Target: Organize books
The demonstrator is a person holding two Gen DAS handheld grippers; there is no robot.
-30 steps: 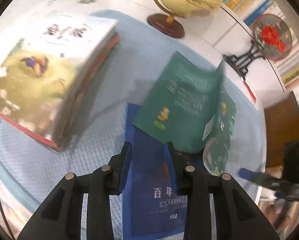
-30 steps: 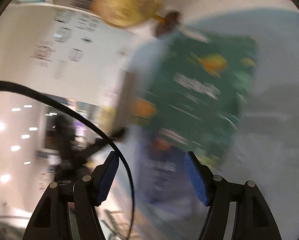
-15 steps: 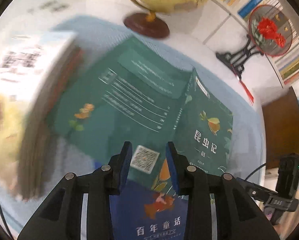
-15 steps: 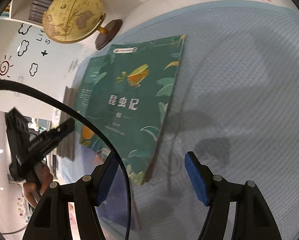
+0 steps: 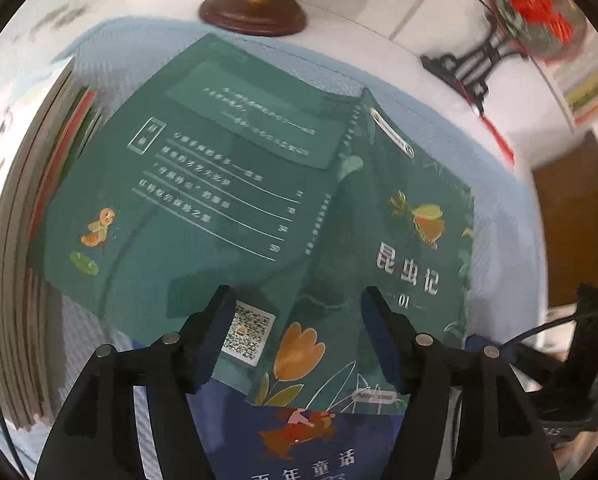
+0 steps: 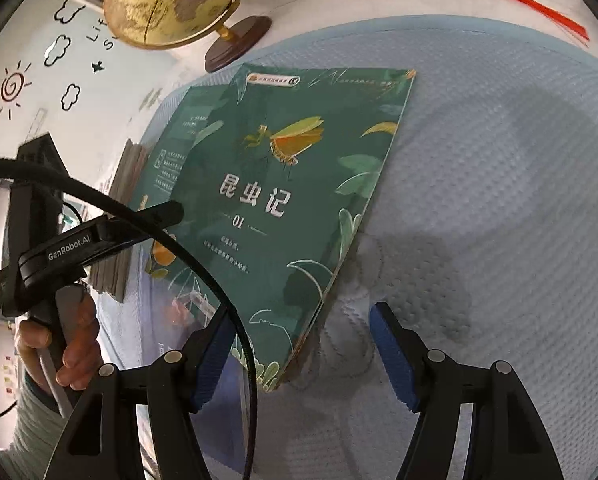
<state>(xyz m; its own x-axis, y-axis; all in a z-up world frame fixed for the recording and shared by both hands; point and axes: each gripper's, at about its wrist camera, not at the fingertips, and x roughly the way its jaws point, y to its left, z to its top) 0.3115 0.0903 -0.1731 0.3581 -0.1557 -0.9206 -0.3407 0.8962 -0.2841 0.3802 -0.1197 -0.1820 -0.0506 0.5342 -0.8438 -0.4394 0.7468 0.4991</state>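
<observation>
Only the left wrist view shows the book stack [image 5: 23, 240], blurred, left of the left tongs [image 5: 295, 336]. These have just been opening and stand spread over the green book [image 5: 227, 184], which is splayed cover-up on the blue book [image 5: 299, 440]. The right tongs [image 6: 299, 352] are spread, straddling its near corner without apparent contact.

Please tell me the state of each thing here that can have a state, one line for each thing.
Green book: spread open, covers up, partly on the blue book.
Blue book: closed, flat under it.
Book stack: piled on the left.
Globe: upright.
Left claw: open, just been opening, over the green book.
Right claw: open, empty.
</observation>
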